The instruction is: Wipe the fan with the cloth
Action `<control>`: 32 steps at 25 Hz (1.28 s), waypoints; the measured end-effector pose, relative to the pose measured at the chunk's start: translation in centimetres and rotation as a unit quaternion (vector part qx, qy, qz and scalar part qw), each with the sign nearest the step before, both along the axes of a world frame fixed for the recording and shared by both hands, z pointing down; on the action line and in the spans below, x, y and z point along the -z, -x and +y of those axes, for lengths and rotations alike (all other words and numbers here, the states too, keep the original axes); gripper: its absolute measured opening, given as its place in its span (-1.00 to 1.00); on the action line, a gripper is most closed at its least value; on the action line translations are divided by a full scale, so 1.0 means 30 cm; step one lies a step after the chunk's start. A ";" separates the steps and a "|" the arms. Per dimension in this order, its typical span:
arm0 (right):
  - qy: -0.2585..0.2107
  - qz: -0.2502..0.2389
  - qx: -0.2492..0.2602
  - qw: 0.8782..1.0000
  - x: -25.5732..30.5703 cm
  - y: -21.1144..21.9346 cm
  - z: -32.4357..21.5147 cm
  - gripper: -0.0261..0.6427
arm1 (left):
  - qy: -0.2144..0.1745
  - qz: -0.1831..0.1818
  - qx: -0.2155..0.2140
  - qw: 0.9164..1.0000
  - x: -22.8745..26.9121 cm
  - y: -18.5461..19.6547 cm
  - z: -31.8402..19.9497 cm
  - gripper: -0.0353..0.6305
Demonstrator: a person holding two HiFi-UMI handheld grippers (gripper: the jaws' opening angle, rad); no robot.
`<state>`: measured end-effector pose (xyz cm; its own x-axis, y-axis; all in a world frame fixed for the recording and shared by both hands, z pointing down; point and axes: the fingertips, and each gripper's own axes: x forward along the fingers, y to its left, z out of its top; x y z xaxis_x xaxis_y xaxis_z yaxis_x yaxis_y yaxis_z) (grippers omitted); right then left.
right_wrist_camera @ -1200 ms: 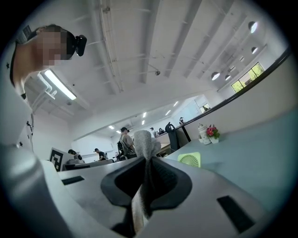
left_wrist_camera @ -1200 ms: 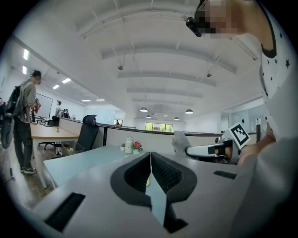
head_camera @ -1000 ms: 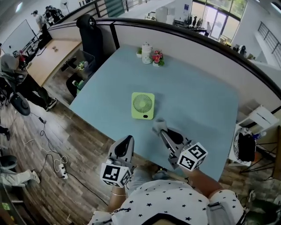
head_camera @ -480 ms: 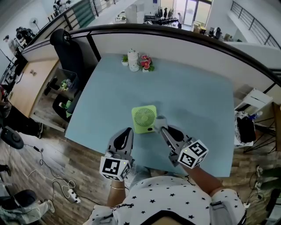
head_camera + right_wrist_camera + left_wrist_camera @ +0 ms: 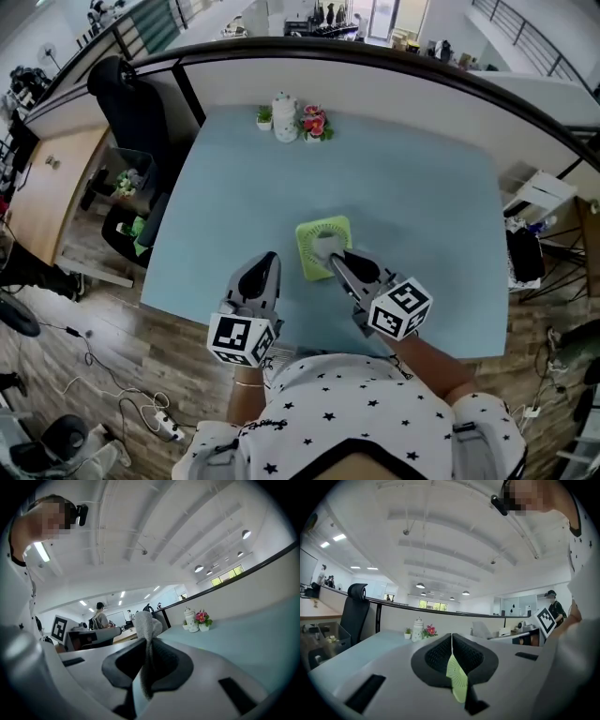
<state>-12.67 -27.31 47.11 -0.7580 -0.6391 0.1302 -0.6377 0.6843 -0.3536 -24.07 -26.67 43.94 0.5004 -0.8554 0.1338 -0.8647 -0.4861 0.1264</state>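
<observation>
A light green square fan point(image 5: 307, 261) lies flat on the pale blue table point(image 5: 412, 197), near the front edge. My right gripper point(image 5: 331, 256) is shut on a grey cloth point(image 5: 324, 245), and the cloth rests over the fan's round grille. In the right gripper view the cloth point(image 5: 146, 625) sticks up from between the jaws of that gripper point(image 5: 149, 654). My left gripper point(image 5: 266, 262) hovers just left of the fan, shut and holding nothing. In the left gripper view a sliver of the fan point(image 5: 458, 682) shows through the slit below the left gripper's point(image 5: 451, 649) meeting tips.
A white teapot point(image 5: 284, 120), a pot of pink flowers point(image 5: 314, 123) and a small green plant point(image 5: 265, 116) stand at the table's far edge, before a partition wall. A black office chair point(image 5: 131, 103) stands off the table's left side.
My right gripper has carried the cloth from the table beside the fan's near right corner onto the fan's grille. The left gripper stays beside the fan, still shut.
</observation>
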 end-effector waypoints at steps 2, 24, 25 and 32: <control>0.007 0.013 0.006 1.000 -0.031 0.053 -0.006 -0.85 | 0.003 0.001 -0.008 1.000 -0.011 0.020 -0.013 -0.80; 0.079 0.093 0.005 0.992 -0.260 0.223 -0.119 -0.83 | 0.014 0.005 -0.053 0.998 -0.057 0.085 -0.165 -0.80; 0.084 0.093 0.004 0.992 -0.268 0.220 -0.119 -0.83 | 0.014 0.006 -0.054 0.998 -0.060 0.082 -0.171 -0.80; 0.104 0.090 -0.011 0.990 -0.312 0.181 -0.138 -0.83 | 0.026 0.007 -0.059 0.998 -0.080 0.062 -0.162 -0.80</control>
<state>-18.09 -31.44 56.46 -0.6969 -0.6000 0.3928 -0.7170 0.5943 -0.3643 -25.92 -31.54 46.32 0.5992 -0.7827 0.1687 -0.8000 -0.5769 0.1648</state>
